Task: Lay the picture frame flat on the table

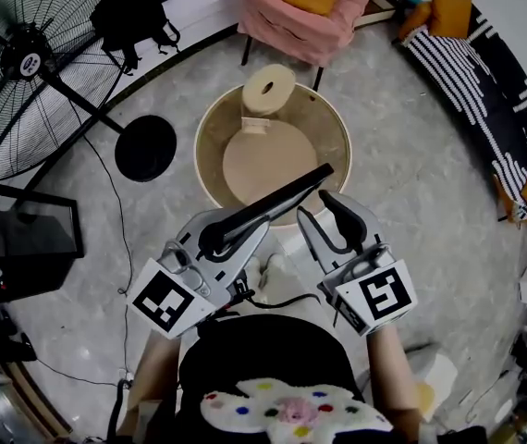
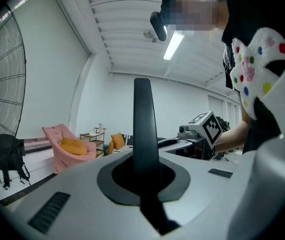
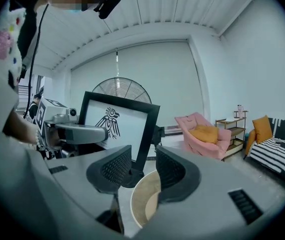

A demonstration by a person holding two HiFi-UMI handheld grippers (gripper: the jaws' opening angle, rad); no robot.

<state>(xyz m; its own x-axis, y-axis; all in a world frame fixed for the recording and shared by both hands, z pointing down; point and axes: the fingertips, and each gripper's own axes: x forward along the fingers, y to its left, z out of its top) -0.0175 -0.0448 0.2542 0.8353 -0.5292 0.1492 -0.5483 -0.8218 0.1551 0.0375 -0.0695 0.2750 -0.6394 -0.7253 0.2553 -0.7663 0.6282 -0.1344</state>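
The picture frame (image 3: 117,126) has a black border and a white sheet with a black bird figure; it stands upright in the air above the round beige table (image 1: 333,118). From the head view it shows edge-on as a black bar (image 1: 277,202). My left gripper (image 1: 219,239) is shut on the frame's edge, which runs up between its jaws as a dark strip (image 2: 142,129). My right gripper (image 1: 333,218) hangs just right of the frame, open and with nothing between its fingers (image 3: 117,169). It does not touch the frame.
On the table lie a round beige disc (image 1: 268,160) and a small ring-shaped piece (image 1: 269,91). A large floor fan (image 1: 23,63) stands at left, a pink armchair (image 1: 305,12) behind the table, a striped sofa (image 1: 476,72) at right.
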